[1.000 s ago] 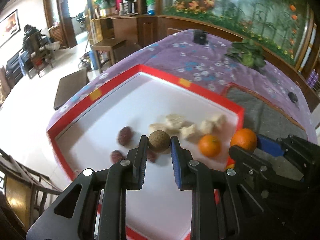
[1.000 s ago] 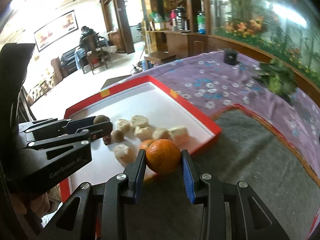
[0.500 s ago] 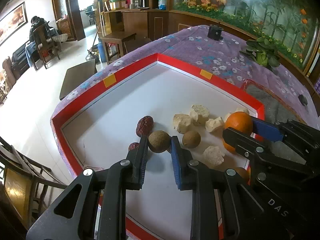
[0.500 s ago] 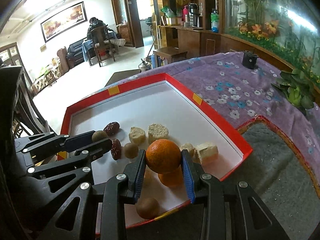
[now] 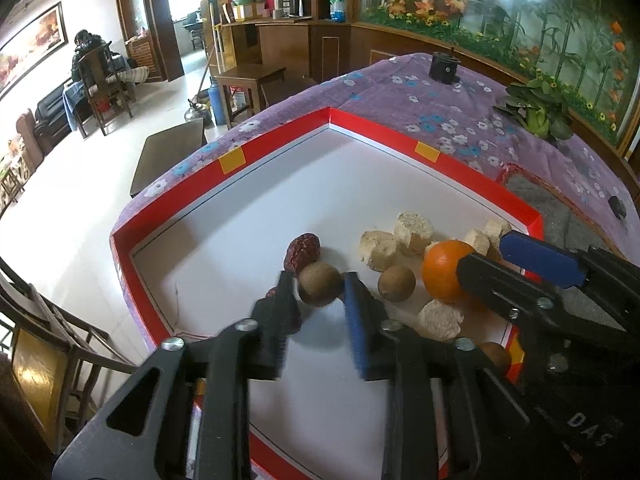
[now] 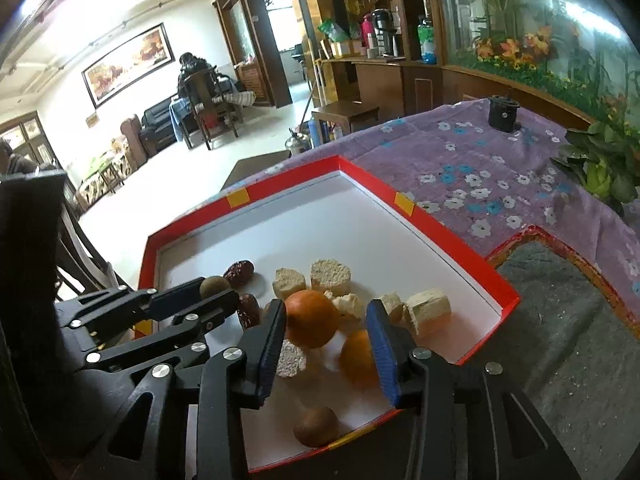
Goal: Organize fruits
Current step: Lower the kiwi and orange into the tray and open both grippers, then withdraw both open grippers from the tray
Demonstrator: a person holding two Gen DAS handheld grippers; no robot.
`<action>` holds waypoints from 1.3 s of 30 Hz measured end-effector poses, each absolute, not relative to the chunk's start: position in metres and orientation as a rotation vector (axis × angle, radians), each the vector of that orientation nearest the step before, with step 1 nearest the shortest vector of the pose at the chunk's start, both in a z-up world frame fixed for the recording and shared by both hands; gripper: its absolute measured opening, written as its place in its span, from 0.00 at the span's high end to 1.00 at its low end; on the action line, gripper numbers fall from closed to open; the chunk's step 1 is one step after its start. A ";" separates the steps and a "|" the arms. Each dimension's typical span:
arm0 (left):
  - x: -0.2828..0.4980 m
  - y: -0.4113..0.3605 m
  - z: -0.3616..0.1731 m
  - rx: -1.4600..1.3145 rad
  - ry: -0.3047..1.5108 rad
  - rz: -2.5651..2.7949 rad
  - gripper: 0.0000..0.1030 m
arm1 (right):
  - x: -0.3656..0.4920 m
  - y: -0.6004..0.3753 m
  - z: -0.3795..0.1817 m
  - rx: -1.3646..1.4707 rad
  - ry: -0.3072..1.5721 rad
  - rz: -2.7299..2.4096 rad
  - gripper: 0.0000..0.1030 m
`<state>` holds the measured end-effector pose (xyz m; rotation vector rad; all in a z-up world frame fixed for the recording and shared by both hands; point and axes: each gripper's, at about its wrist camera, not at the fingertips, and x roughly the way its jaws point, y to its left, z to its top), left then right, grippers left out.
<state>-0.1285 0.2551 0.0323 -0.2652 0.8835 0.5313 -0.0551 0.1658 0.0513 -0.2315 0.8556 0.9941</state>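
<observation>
Both grippers were recorded over a shallow red-rimmed white tray (image 5: pixel 472 176) set on a purple flowered tablecloth (image 5: pixel 432 120).

Left gripper (image 5: pixel 318 294): jaws were opening. A round brown fruit (image 5: pixel 320 283) was seen between the fingertips, with a slight gap on each side in the left wrist view; the pads did not appear to press on it. A wrinkled red date (image 5: pixel 302 251) lay just behind this fruit, touching it or nearly so; a second date was partly hidden behind the black finger.

Right gripper (image 6: pixel 326 330): jaws were opening. An orange (image 6: pixel 311 319) was found between them, close against the inner finger and well clear of the blue pad (image 6: pixel 382 354) of the other. A second orange (image 6: pixel 357 357) lay on the tray floor below, next to the blue pad.

Other contents noted in the tray: several pale cut chunks (image 6: pixel 331 277) clustered near the middle, one more chunk (image 5: pixel 440 319) nearer the grippers, a second brown fruit (image 5: pixel 396 283) beside the orange, and a third (image 6: pixel 316 426) near the close rim.

A grey mat (image 6: pixel 560 320) with a red border was seen beside the tray. A seated person (image 6: pixel 196 72) was visible far across the room.
</observation>
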 end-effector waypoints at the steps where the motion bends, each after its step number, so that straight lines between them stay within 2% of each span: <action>1: -0.130 0.255 0.033 -0.271 0.877 0.531 0.56 | -0.055 0.164 0.052 -0.231 0.853 0.988 0.61; 2: -0.132 0.257 0.033 -0.287 0.867 0.529 0.47 | -0.055 0.162 0.053 -0.227 0.851 0.985 0.61; 4: -0.133 0.257 0.034 -0.299 0.854 0.525 0.42 | -0.055 0.156 0.054 -0.211 0.852 0.985 0.61; 39: -0.164 0.192 0.080 -0.158 0.750 0.496 0.41 | -0.096 0.064 0.069 -0.166 0.757 0.865 0.58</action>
